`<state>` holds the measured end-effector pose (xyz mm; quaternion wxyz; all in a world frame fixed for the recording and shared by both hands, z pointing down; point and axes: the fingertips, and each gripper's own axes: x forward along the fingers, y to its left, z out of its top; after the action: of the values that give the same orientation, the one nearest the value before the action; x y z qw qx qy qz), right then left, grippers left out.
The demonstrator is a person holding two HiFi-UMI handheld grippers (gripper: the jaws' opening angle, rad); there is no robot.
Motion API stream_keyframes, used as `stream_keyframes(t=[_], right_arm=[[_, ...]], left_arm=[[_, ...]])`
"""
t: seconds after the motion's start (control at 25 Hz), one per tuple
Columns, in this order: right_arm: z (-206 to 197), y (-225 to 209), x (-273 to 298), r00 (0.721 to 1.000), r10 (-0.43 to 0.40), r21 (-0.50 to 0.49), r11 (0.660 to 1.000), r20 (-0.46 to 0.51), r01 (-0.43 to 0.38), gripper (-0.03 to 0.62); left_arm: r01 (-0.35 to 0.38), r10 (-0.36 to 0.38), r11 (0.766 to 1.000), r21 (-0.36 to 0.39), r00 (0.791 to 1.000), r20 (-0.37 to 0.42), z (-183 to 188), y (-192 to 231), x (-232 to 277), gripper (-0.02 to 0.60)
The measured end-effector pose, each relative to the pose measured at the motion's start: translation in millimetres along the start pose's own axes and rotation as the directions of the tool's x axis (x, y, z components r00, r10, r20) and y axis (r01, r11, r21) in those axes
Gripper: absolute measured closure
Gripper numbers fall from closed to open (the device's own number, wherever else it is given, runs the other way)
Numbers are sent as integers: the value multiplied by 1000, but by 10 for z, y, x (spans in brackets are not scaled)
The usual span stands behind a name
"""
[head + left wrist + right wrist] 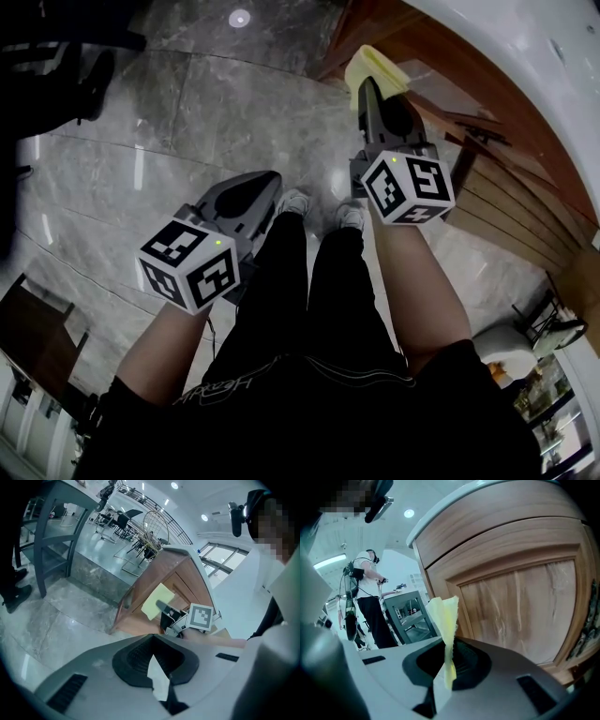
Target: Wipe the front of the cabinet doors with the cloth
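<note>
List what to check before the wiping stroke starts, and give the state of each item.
1. Cloth gripped: ok. The right gripper has its jaws shut on the cloth.
2. Cloth touching the door: cannot tell. The cloth stands up in front of the panel, but contact is not clear.
3. Door closed: ok. It looks flush with its frame.
4. Left gripper out of the way: ok. Its jaws are together and empty, and it is over the floor, apart from the cabinet.
5. Bystander clear: ok. The bystander stands in the background, away from the door.
</note>
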<state>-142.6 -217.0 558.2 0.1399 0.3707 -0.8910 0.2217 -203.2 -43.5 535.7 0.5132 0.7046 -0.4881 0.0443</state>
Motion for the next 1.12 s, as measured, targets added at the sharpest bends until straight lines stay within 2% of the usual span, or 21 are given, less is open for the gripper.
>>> stream_keyframes(t=[0.48, 1.12], right_arm=[[47, -383, -229, 999, -38, 14, 999, 22, 38, 553], [8, -1145, -835, 985, -160, 46, 986, 59, 157, 553]], left_arm=[[28, -27, 999, 20, 999, -42, -59, -295, 287, 575], [82, -71, 993, 87, 990, -126, -234, -842, 785, 575]])
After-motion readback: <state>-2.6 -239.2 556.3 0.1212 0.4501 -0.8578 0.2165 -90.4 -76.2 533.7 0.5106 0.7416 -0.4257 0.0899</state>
